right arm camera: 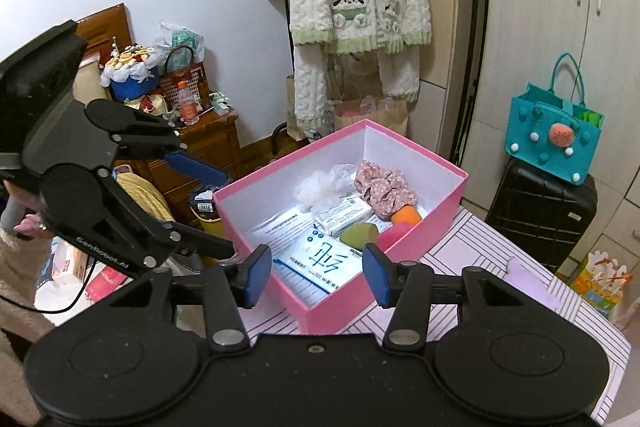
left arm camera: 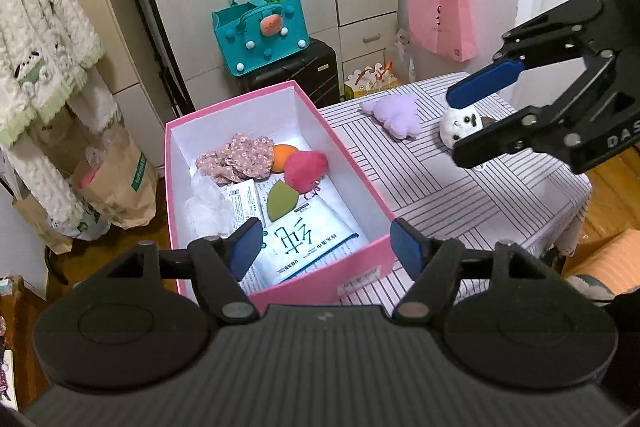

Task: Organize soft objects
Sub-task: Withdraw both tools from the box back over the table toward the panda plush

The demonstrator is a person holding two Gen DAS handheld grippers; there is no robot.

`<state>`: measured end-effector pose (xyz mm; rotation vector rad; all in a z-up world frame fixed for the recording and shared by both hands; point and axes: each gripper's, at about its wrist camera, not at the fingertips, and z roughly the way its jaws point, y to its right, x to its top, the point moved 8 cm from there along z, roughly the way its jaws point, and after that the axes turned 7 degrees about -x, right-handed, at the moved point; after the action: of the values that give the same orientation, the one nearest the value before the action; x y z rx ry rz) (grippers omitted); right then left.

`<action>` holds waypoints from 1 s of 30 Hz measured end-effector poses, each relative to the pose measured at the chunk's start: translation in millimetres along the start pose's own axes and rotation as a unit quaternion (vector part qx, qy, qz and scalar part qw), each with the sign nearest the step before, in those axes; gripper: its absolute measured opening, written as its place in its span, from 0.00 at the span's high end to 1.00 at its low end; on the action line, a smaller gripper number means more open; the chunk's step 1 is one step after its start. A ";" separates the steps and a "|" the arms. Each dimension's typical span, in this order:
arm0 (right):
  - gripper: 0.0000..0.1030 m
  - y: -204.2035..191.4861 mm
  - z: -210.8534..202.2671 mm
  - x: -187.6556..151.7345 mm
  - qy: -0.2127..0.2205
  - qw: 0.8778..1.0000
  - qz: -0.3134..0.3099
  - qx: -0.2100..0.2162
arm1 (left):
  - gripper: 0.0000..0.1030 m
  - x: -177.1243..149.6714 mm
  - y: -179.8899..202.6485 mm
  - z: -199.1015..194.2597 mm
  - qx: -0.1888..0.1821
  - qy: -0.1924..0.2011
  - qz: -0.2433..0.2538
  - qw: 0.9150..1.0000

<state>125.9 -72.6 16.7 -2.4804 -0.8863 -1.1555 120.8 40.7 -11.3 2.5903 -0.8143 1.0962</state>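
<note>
A pink box [left arm camera: 280, 91] stands open on the striped tablecloth [left arm camera: 480, 195]. Inside lie a floral scrunchie [left arm camera: 236, 157], an orange sponge [left arm camera: 282, 155], a pink pom-pom [left arm camera: 306, 167], a green sponge [left arm camera: 280, 201], white mesh [left arm camera: 206, 205] and a mask packet [left arm camera: 304, 245]. A purple plush [left arm camera: 394, 115] and a white spotted plush toy [left arm camera: 460, 131] rest on the cloth beyond the box. My left gripper [left arm camera: 326, 247] hangs open over the box's near end with nothing between its pads. My right gripper [left arm camera: 454, 125], also open and holding nothing, hovers in front of the white toy. The right wrist view shows the right gripper [right arm camera: 318, 275] above the box [right arm camera: 340, 311].
A teal felt bag [left arm camera: 260, 27] sits on a black suitcase [left arm camera: 304, 67] behind the table. A pink bag [left arm camera: 442, 19] hangs on the wardrobe. A fluffy coat [left arm camera: 40, 39] hangs over paper bags [left arm camera: 120, 183] at left. A cluttered wooden nightstand [right arm camera: 200, 147] stands by the wall.
</note>
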 end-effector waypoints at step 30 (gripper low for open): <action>0.33 34.8 -66.4 -115.2 -0.028 0.997 0.036 -0.065 | 0.19 -3.4 116.9 42.2 -0.069 -0.053 0.097 0.992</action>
<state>50.7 -178.9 -27.3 -2.6370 -0.7520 -1.1584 77.8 -70.9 -45.5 2.5119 -1.1441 0.9201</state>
